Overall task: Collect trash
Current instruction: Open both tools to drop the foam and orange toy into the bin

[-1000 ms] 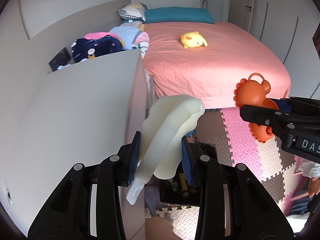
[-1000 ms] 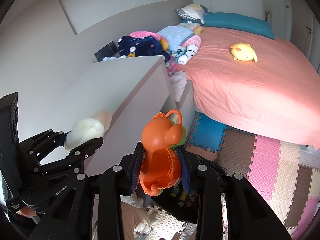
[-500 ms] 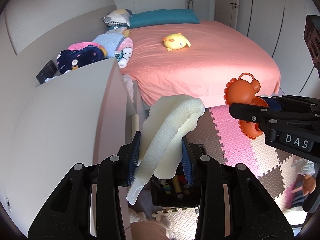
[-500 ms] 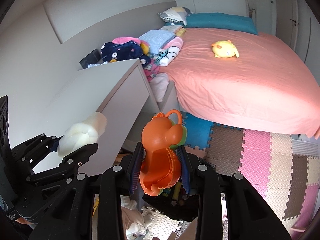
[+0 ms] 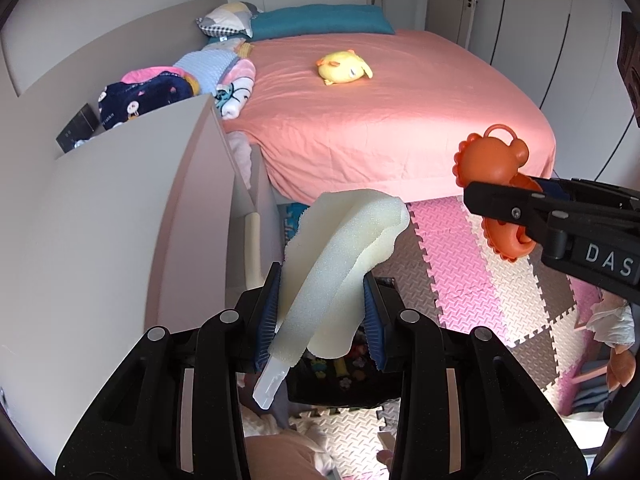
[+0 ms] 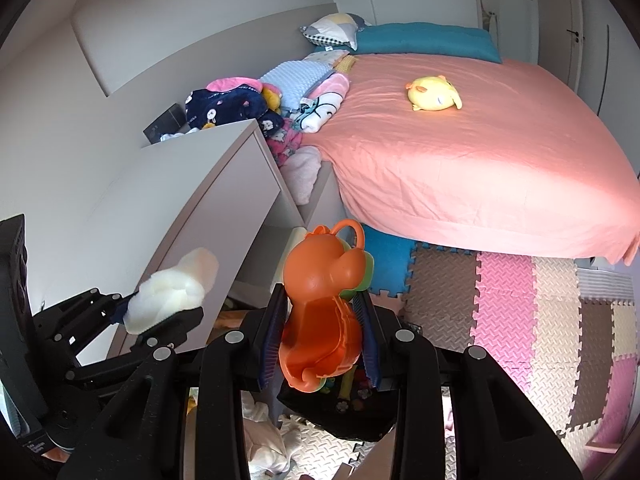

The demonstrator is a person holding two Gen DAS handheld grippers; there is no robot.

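My left hand-held gripper [image 5: 320,316] is clenched on a strip of pale foam [image 5: 344,264], whose free end curls up and to the right above the pads. My right hand-held gripper [image 6: 320,332] grasps an orange plastic toy [image 6: 320,312], loop handle uppermost. Both hang over the puzzle-mat floor [image 6: 520,312], just right of the grey cabinet [image 5: 120,220]. Below them sits a black bin [image 6: 352,412] of small toys. Farther off, a yellow plush [image 5: 344,68] lies on the pink bed [image 5: 400,120].

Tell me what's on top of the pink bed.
On the pink bed lie a yellow plush toy, a teal pillow and folded blankets along its left edge. What lies beneath those blankets is covered.
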